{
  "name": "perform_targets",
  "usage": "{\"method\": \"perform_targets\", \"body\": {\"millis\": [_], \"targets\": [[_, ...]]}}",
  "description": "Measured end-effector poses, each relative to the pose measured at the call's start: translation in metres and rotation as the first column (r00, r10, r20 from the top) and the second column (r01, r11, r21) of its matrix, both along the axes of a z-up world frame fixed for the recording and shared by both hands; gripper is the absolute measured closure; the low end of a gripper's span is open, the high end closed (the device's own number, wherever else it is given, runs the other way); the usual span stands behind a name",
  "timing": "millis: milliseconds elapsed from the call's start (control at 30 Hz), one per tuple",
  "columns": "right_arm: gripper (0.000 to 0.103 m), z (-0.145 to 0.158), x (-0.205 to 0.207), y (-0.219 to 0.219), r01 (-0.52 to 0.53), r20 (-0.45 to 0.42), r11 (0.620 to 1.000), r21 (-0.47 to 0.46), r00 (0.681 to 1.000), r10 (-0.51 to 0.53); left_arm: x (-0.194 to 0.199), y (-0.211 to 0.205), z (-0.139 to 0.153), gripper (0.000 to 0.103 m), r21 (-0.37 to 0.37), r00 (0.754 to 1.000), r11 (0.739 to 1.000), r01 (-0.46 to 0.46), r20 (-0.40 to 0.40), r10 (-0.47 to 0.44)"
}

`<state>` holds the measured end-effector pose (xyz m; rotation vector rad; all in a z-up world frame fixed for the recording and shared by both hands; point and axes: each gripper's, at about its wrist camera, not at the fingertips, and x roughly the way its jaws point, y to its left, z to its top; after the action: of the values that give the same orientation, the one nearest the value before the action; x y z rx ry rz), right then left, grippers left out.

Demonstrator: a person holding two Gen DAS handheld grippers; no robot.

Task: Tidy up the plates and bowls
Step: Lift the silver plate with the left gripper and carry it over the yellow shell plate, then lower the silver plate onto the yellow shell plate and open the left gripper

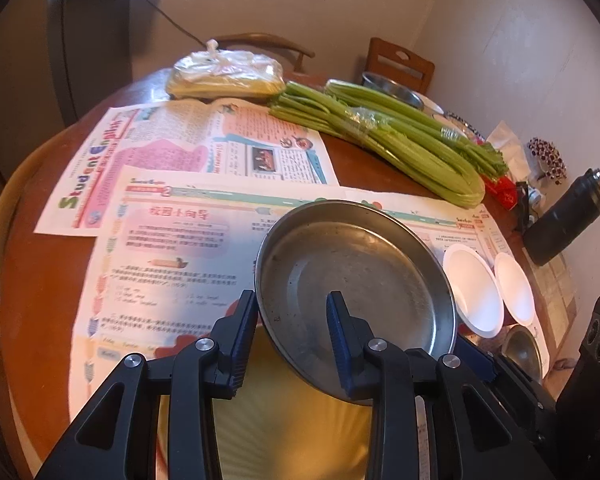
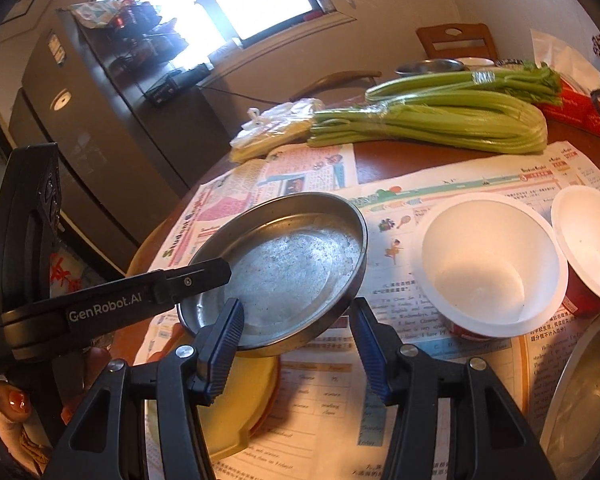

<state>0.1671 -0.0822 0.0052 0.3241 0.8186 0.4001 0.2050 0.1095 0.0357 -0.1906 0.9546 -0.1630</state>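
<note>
A round steel plate [image 1: 352, 272] [image 2: 292, 264] hangs tilted above the newspaper. My left gripper [image 1: 291, 298] is shut on its rim, one pad inside and one outside; in the right wrist view its black finger [image 2: 204, 276] reaches over that rim. Below the steel plate a yellow plate [image 1: 292, 420] [image 2: 236, 408] lies on the table. My right gripper [image 2: 297, 305] stands open at the steel plate's near edge, with nothing pinched between its pads. To the right stand two white bowls [image 2: 488, 264] [image 2: 592, 240] with red outsides. A steel bowl [image 2: 588, 400] sits at the near right.
Newspaper sheets [image 1: 172, 240] cover the round wooden table. Celery bunches [image 1: 380, 136] [image 2: 440, 124] and a plastic bag [image 1: 224, 76] lie at the far side, with another steel bowl [image 1: 392, 86] behind them. A dark bottle [image 1: 568, 216] lies at the right. Chairs stand beyond.
</note>
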Motion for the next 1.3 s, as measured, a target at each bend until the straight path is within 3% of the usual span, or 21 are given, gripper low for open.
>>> {"method": "perform_targets", "body": {"millis": [900, 1300], "targets": [[0.048, 0.056, -0.059, 0.030, -0.107, 0.145, 0.994, -0.026, 0.983, 0.110, -0.097, 0.029, 0.062, 0.066, -0.001, 0.984, 0.996, -0.086, 0.155, 0.085], [0.048, 0.062, -0.069, 0.039, -0.175, 0.165, 0.982, -0.069, 0.969, 0.185, -0.123, 0.034, 0.058, 0.066, 0.002, 0.977, 0.989, -0.146, 0.155, 0.144]]}}
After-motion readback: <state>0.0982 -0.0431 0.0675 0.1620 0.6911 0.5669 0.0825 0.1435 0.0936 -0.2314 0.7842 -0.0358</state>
